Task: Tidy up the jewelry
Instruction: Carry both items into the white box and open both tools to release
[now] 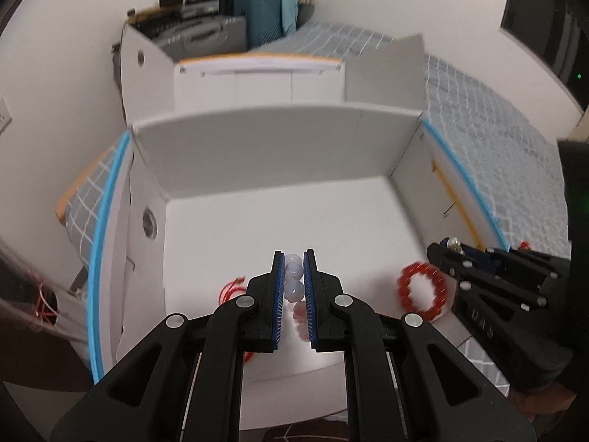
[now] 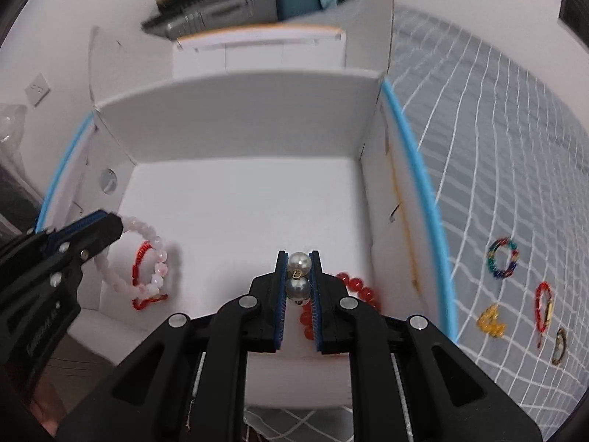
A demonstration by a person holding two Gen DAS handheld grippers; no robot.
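My left gripper (image 1: 293, 258) is shut on a pale pink bead bracelet (image 1: 294, 281), which hangs over the white box (image 1: 257, 140); from the right wrist view the bracelet (image 2: 151, 258) loops down from that gripper (image 2: 117, 223). My right gripper (image 2: 299, 256) is shut on a pearl earring (image 2: 298, 274) above the box floor (image 2: 239, 202); it also shows in the left wrist view (image 1: 441, 248). A red bead bracelet (image 1: 423, 291) (image 2: 355, 287) and a red cord bracelet (image 2: 141, 280) (image 1: 230, 289) lie inside the box.
The box stands on a grey checked bedcover (image 2: 497, 147). Several loose pieces lie on the cover to the right: a multicoloured ring (image 2: 502, 258), a yellow piece (image 2: 491, 322), a red loop (image 2: 543, 305). A second white box (image 1: 257, 81) and suitcases (image 1: 265, 14) stand beyond.
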